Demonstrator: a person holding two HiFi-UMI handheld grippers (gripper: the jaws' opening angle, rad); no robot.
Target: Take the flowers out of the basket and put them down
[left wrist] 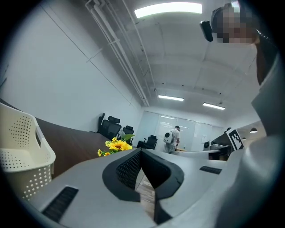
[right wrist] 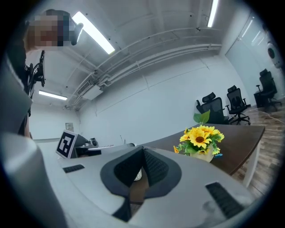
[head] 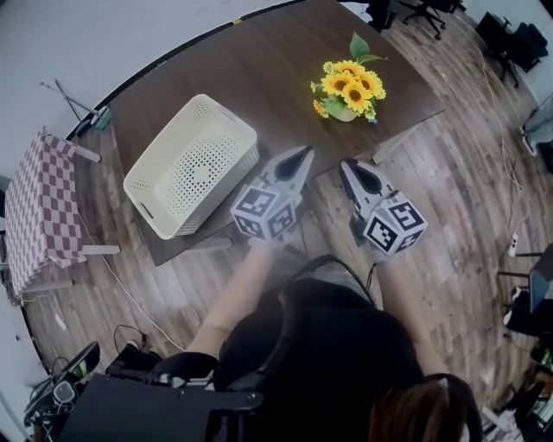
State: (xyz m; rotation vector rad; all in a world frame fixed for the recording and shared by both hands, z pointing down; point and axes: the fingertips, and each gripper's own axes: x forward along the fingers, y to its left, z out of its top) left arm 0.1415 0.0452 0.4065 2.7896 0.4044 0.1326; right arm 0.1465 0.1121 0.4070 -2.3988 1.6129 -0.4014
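Note:
A bunch of yellow sunflowers in a small pot stands on the dark wooden table, toward its right end. The cream perforated basket sits on the table's left part, and nothing shows inside it. My left gripper and right gripper are both shut and hold nothing. They hover side by side near the table's front edge, below the flowers. The flowers show left of the jaws in the left gripper view, with the basket at far left. In the right gripper view the flowers stand to the right.
A checked cloth covers a small stand left of the table. Office chairs stand beyond the table's far right corner. Cables lie on the wooden floor. A person walks far off in the room.

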